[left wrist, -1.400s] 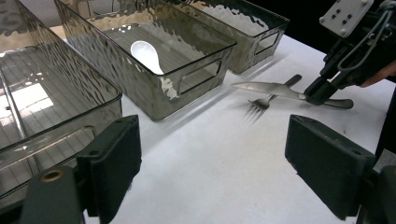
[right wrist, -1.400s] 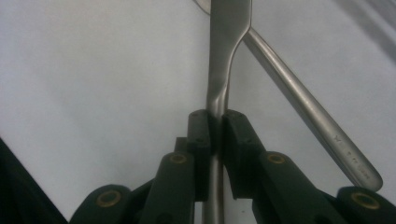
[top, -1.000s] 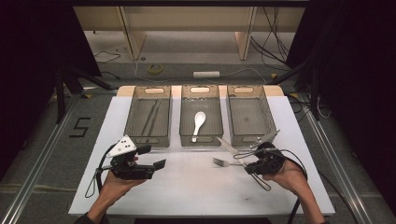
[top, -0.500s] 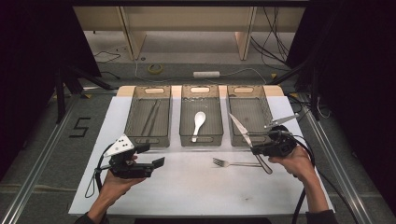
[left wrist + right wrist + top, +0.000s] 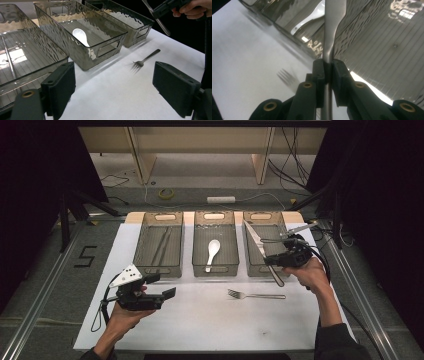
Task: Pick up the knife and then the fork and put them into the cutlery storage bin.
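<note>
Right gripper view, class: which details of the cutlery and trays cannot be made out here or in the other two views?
- Knife blade: right gripper view, cut off by the top edge.
- Fork: right gripper view, blurred, handle hidden behind the right gripper.
- Thin utensils in the left tray: high view, too small to identify.
- Left tray: left gripper view, cut off by the left edge.

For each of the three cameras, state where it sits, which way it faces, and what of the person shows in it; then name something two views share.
High view: fixed above the person's side, looking forward and down at three bins; both forearms, left gripper and right gripper enter from below.
Left gripper view: rides the left gripper, looking between its open jaws toward the fork and the other hand.
Right gripper view: rides the right gripper, looking along jaws shut on the knife.
Shared: the fork and the white spoon.
</note>
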`<state>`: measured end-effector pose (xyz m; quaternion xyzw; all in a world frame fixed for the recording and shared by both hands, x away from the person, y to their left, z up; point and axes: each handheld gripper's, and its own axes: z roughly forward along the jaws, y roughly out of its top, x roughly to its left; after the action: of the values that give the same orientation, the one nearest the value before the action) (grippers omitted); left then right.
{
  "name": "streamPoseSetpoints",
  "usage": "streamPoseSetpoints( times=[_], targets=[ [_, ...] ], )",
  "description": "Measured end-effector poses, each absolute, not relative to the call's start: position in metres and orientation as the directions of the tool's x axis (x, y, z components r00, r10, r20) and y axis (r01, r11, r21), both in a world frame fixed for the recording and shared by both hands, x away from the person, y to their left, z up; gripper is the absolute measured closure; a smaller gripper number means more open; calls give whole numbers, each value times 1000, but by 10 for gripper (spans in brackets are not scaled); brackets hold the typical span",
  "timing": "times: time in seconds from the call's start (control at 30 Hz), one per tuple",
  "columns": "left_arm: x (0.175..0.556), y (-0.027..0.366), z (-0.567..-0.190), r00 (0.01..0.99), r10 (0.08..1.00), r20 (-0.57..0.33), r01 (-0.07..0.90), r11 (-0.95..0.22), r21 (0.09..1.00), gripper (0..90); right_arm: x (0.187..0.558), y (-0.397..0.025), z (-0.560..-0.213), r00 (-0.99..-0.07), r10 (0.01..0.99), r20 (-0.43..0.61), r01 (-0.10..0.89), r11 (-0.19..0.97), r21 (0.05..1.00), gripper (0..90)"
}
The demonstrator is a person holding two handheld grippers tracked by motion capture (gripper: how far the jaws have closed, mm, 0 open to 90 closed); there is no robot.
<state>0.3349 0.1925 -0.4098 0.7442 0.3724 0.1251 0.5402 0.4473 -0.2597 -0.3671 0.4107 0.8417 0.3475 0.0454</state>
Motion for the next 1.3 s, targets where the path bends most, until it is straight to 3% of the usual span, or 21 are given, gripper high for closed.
streamPoseSetpoints(
  times=[0.8,1.3],
  targets=[
    [336,192,-409,691,690,-217,416,-133,899,183,499,-254,-338,-585,794,164,662,352,661,821],
    [335,193,-409,690,691,-217,412,-129,902,182,531,-253,-357,-499,849,174,711,286,642,821]
  ],
)
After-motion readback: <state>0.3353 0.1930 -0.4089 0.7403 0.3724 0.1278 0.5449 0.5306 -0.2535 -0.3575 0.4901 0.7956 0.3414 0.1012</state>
